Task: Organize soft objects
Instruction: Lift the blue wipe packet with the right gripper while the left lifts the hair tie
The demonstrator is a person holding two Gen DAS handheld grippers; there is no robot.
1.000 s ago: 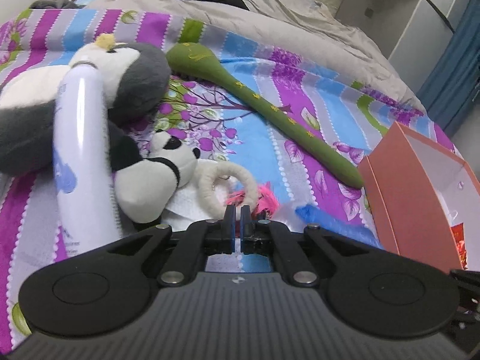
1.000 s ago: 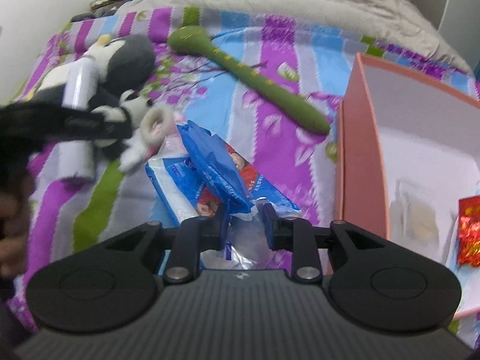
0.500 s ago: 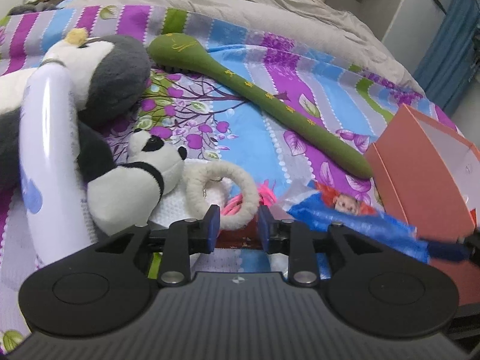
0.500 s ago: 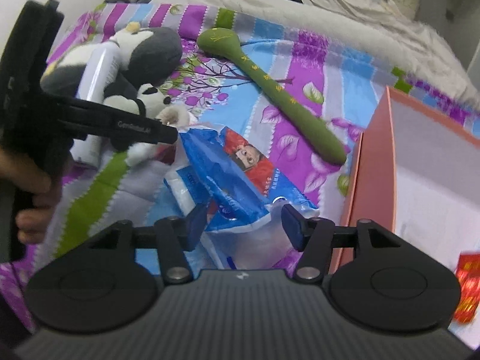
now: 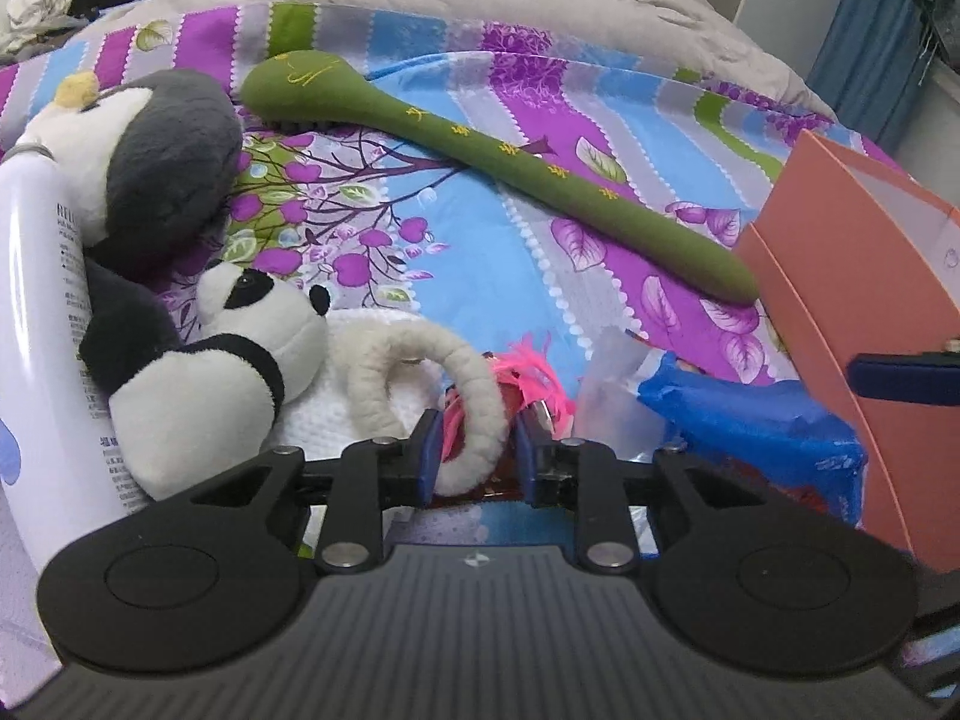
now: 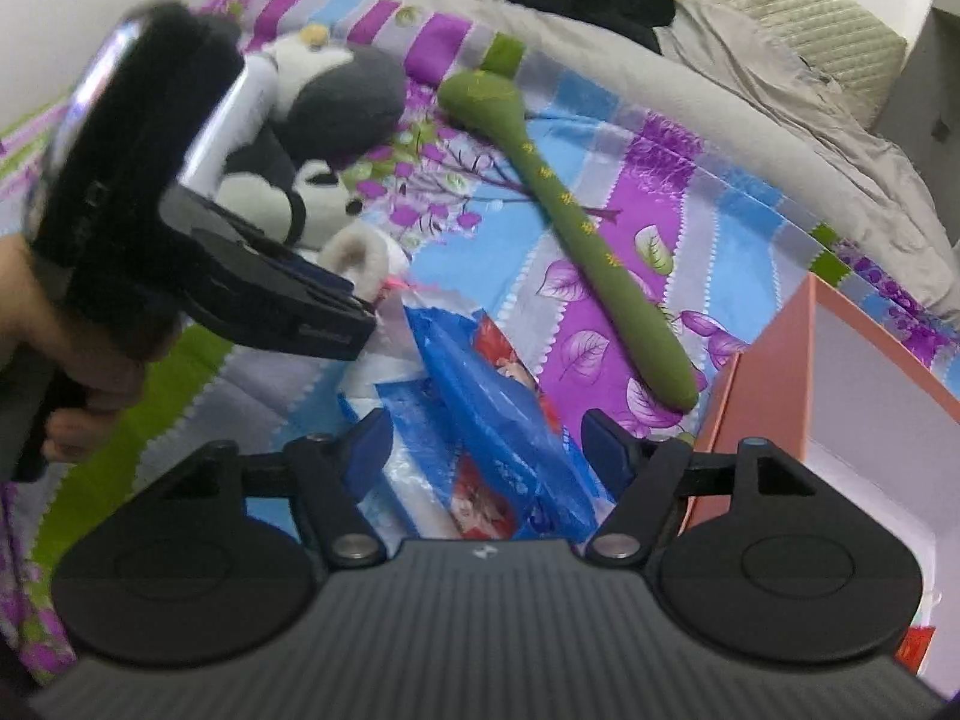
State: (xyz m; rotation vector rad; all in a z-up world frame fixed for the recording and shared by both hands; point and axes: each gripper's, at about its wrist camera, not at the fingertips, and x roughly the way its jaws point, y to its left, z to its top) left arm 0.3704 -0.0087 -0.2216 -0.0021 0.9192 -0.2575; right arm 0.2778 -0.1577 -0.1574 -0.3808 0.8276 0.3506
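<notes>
Room first: the striped, flowered bedspread (image 5: pixel 474 252) lies open in the middle, a clear lane between the plush pile on the left and the salmon-pink box (image 5: pixel 840 252) on the right. The box stands open-topped, its near wall right beside the blue plastic bag (image 6: pixel 480 396). A grey duvet (image 5: pixel 480 0) bunches up along the far edge.

Now the left gripper (image 5: pixel 474 450). Its jaws have just been closing, and they straddle the fluffy white ring (image 5: pixel 414 354). The ring's near arc fills the gap, both blue pads against it, so that is a clamp on the ring. The ring is cream, woolly and thick, and it lies tilted against the small panda plush (image 5: pixel 240 360), with pink feathers (image 5: pixel 531 366) poking out just behind it.

The panda leans on a white bottle (image 5: pixel 36 330), and a larger grey-and-white plush (image 5: pixel 168 144) sits behind both. A long green plush (image 5: pixel 510 162) with yellow stitching runs diagonally across the bedspread, its thin end almost at the box.

The right gripper (image 6: pixel 489 438) has just been opening its jaws. They stand wide, released, with the crumpled blue bag lying between them and neither pad pressing on it. A hand (image 6: pixel 54 324) grips the left tool's handle at the left edge.
</notes>
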